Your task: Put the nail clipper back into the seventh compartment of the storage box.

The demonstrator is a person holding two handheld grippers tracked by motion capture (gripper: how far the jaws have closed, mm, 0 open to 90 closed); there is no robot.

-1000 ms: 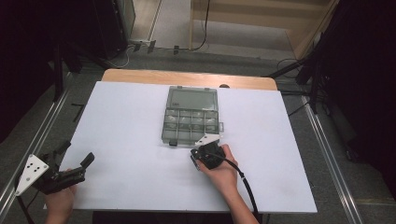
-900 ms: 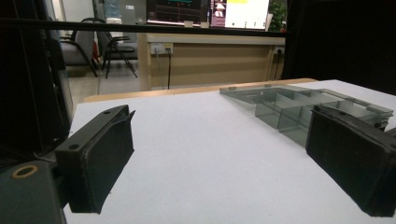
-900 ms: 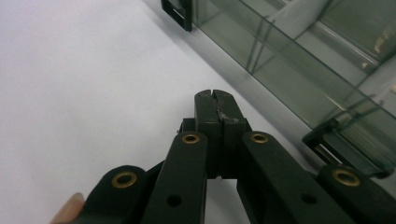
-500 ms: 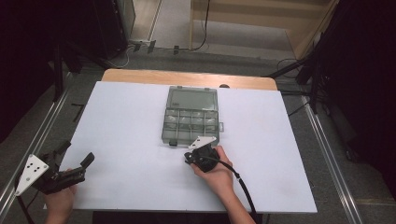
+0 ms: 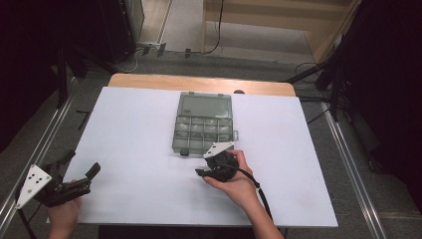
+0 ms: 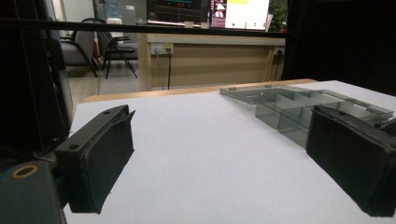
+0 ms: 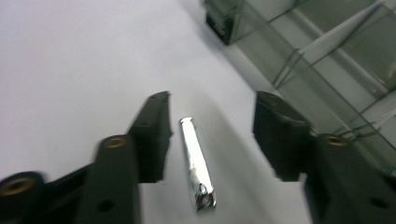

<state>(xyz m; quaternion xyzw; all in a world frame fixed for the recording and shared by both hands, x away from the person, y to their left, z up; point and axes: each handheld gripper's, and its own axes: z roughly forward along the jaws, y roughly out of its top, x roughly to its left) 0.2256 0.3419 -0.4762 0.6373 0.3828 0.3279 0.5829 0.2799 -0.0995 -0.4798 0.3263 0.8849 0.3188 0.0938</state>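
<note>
Your right hand-held gripper [image 7: 210, 135] has just been opening; its jaws now stand half apart, and the small silvery piece [image 7: 197, 168] lies between them on the white table [image 7: 70, 56], touching neither pad; so I judge you have let it go here, just beside the front edge of the compartment box [image 7: 327, 60], not inside any compartment; if the piece belongs in the box, that step is not yet done.

In the high view your right hand [image 5: 239, 184] rests on the table near its front, the right hand-held gripper [image 5: 211, 172] pointing to the left and a little toward the box [image 5: 204, 127]; its grey plate sits on top, the cable trails back along your forearm.

Your left hand-held gripper [image 5: 79, 174] hangs at the table's front left corner, well apart from the box; its jaws stand wide with nothing between them, and the left gripper view looks level across the bare table [image 6: 210, 154] toward the box [image 6: 299, 107] farther off.
</note>
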